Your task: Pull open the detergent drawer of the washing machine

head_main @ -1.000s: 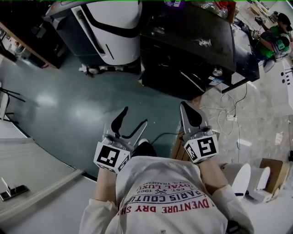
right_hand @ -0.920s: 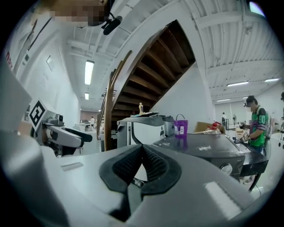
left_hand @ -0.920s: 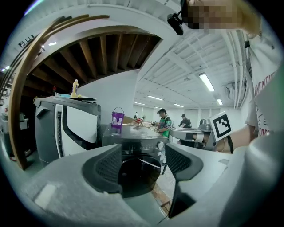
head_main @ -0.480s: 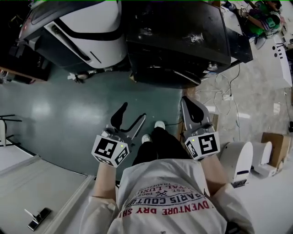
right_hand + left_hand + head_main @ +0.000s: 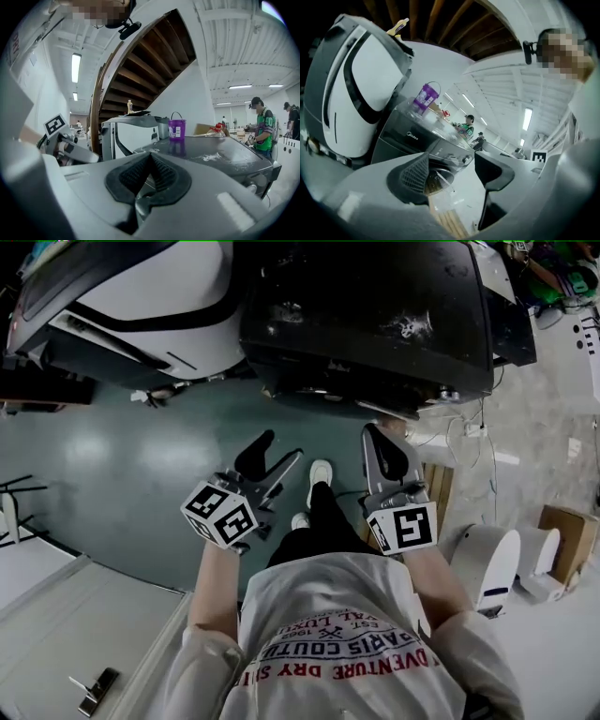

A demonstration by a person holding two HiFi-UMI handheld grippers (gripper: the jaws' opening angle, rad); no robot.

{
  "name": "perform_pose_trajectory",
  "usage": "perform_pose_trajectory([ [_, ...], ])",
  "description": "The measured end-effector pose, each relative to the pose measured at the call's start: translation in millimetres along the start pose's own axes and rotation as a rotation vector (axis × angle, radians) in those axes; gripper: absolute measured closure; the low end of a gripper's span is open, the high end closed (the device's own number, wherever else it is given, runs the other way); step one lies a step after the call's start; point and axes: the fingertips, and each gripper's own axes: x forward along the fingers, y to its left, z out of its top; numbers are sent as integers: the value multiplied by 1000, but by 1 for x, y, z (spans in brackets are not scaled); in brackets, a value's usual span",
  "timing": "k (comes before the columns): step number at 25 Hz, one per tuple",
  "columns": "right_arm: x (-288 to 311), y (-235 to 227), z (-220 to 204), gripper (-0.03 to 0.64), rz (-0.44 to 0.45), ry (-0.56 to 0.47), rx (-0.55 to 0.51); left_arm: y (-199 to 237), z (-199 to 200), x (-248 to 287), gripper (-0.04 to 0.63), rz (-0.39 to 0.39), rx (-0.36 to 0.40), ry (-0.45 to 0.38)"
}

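Detergent drawer (image 5: 407,136): apparently the panel with the brand mark at the upper left of the front of the dark washing machine (image 5: 375,315), shut and flush with the control panel (image 5: 447,151) just beside it. Made out only in the left gripper view; hidden below the machine's top in the head view. On that top, a purple bucket (image 5: 177,129).

Short of the machine, both grippers held out roughly level, touching nothing. Left gripper (image 5: 278,451): jaws spread wide, nothing between them, only the machine's front visible beyond the gap. Right gripper (image 5: 380,442): jaws pressed together, empty.

Left of the washer, a big white-and-dark appliance (image 5: 141,296). Underfoot, green floor (image 5: 122,446), with one white shoe (image 5: 320,472) between the two grippers. Far off at the right, two people (image 5: 262,126) standing.
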Motion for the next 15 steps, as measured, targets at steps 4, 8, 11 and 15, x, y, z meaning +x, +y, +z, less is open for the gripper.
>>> perform_pose_trajectory([
  [4, 33, -20, -17, 615, 11, 2, -12, 34, -1, 39, 290, -7, -100, -5],
  [8, 59, -30, -37, 615, 33, 15, -20, 65, -5, 67, 290, -34, -195, -49],
  [11, 74, -34, -49, 615, 36, 26, -18, 86, -7, 83, 295, -47, -305, -94],
  [15, 91, -35, -59, 615, 22, 31, 10, 103, -12, 101, 293, -119, -422, -135],
])
